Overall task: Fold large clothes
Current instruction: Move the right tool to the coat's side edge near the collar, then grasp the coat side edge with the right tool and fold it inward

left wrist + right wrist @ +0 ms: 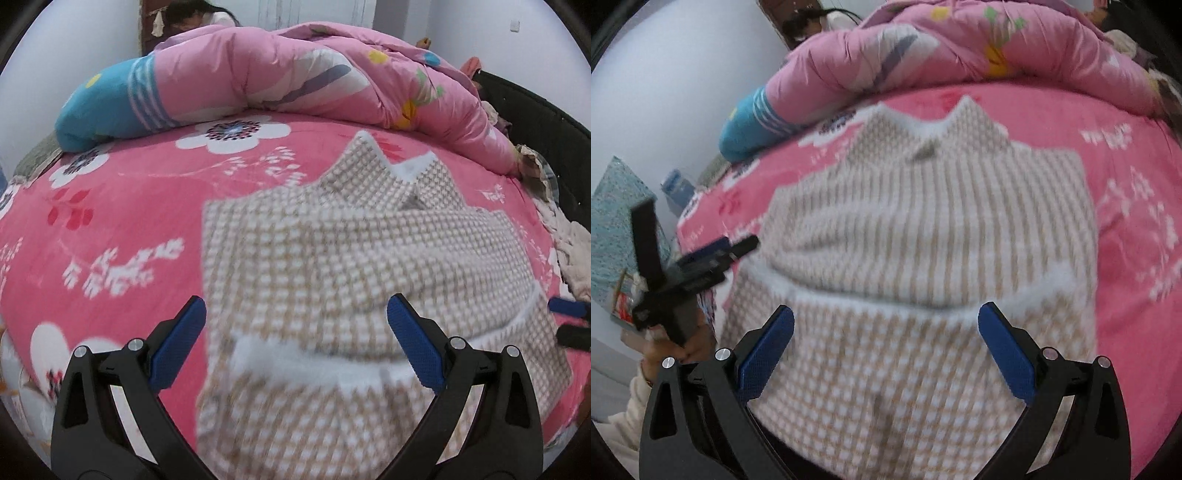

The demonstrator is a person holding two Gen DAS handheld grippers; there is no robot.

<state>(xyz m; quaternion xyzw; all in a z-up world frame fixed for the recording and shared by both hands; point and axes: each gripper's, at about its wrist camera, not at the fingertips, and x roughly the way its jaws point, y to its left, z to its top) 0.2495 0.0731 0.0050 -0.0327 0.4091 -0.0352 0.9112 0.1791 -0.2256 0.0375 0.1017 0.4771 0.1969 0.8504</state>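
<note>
Pink floral bed (122, 206) carries a checked garment (332, 240); both tools, left tool (295, 332) and right tool (886, 332), gape wide, holding nothing; only the right view shows the teal box (617, 221) at 9 o'clock.

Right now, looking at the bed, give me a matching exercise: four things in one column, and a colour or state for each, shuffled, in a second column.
Things:
1. checked garment
2. quilt
3. bed sheet
4. left tool

Colour or state:
A. hot pink with white flowers
B. open, holding nothing
C. beige and white, lying partly folded on the bed
D. pale pink with a blue end, bunched at the far side

Pairs: 1-C, 2-D, 3-A, 4-B
</note>
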